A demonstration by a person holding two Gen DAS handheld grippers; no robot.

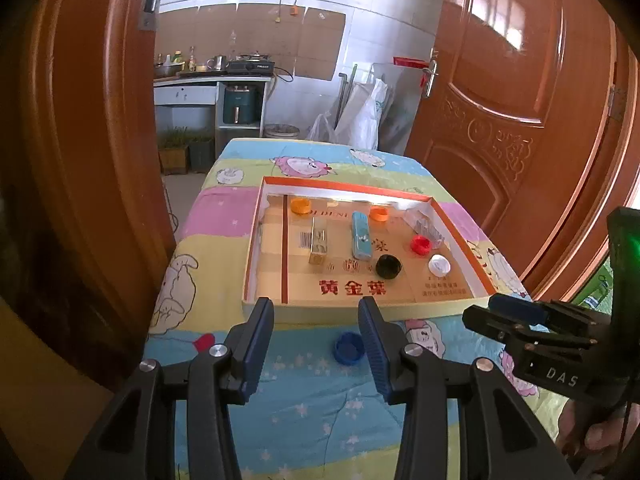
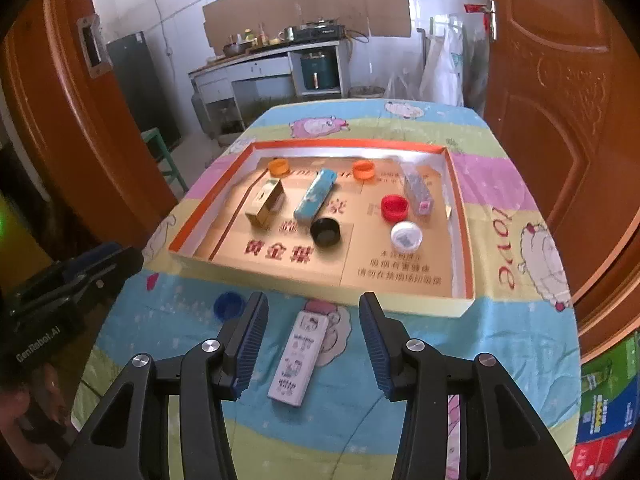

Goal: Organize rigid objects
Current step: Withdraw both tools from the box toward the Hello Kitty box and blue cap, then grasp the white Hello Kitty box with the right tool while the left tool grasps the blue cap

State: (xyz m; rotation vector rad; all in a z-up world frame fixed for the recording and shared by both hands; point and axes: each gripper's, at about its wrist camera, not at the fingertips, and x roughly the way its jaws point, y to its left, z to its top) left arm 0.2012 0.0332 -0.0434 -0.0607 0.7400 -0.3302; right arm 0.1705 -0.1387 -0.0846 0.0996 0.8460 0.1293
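Kitchen doorway behind, wooden doors either side; a bench (image 2: pixel 400 360) draped in a cartoon-print cloth carries the work. On it sits a shallow cardboard tray (image 2: pixel 460 304) with an orange rim. Already inside the tray: two orange caps (image 2: pixel 279 167) (image 2: pixel 363 169), a gold box (image 2: pixel 266 202), a light-blue box (image 2: pixel 314 195), a black cap (image 2: pixel 325 231), a red cap (image 2: pixel 394 205), a white cap (image 2: pixel 406 236) and a clear wrapped pack (image 2: pixel 418 192), all lying apart from one another. Still outside, on the cloth just in front of the tray's near wall: a blue cap (image 1: pixel 349 347) and a white patterned box (image 2: pixel 298 354). Left tongs (image 1: pixel 316 346) released, nothing clamped, with the blue cap showing between the fingers but untouched. Right tongs (image 2: pixel 312 346) likewise released, straddling the white patterned box in view without pressing it. Judgement: task mostly done, eight items in, two left; each tong appears lined up on its own remaining piece.
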